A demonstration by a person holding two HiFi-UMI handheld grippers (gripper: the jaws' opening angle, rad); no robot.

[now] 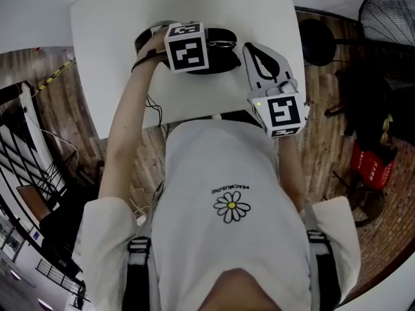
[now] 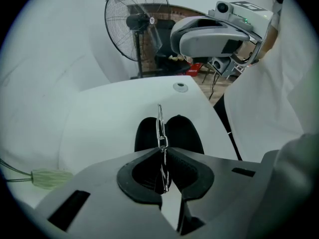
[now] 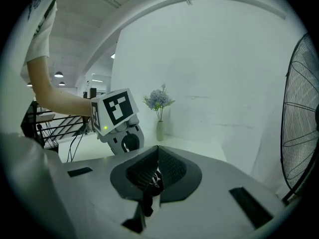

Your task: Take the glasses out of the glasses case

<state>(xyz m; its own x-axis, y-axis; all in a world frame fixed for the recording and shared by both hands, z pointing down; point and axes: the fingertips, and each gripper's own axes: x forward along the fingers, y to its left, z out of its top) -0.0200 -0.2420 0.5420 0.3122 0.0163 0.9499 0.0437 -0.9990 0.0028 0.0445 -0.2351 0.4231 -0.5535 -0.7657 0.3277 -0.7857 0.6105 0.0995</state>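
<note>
Glasses [image 2: 160, 126] sit edge-on over the black glasses case [image 2: 185, 133] on the white bench [image 2: 99, 118], pinched by their thin metal frame in the left gripper [image 2: 163, 152], jaws nearly together w/ only the frame btwn them. Risk: the hold is on slim wire, so a jerk or tilt could let them twist, slip back onto the case, or bend. Right gripper [image 3: 157, 151] jaws pressed together, empty, near the case's end

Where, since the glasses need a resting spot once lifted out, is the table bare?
Bare: the table left of the glasses case, out to its edge, and the strip beyond the case. Crowded: the middle, where the left gripper holds the glasses over the case, and the right edge by the right gripper.
</note>
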